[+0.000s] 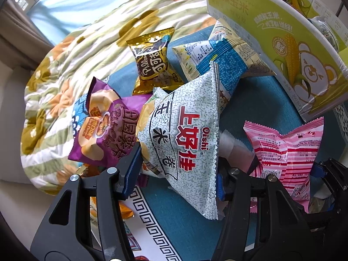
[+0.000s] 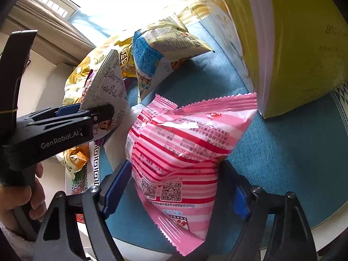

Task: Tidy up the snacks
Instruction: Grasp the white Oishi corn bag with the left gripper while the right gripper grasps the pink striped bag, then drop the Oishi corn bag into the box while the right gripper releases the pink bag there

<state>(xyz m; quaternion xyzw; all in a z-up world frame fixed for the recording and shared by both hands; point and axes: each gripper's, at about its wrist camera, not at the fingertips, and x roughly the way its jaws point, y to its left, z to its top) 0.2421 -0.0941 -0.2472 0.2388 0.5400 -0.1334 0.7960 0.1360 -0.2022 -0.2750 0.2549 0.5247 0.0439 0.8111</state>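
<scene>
Blue mat (image 1: 256, 108) carries the snacks beside a quilt (image 1: 65, 69). Left view: left fingers (image 1: 139, 165) clamp the white bag (image 1: 184, 134) mid-mat. Right view: right fingers (image 2: 117, 180) flank the pink bag (image 2: 180, 143) below the green box (image 2: 293, 43); contact unclear.

We see a grey-speckled white snack bag (image 1: 182, 143) with red lettering, a pink-and-white striped bag (image 2: 180, 150), a purple chip bag (image 1: 104, 130), a gold bag (image 1: 154, 63), and a yellow-green corn-printed box (image 1: 280, 41) on teal cloth (image 1: 261, 104).
</scene>
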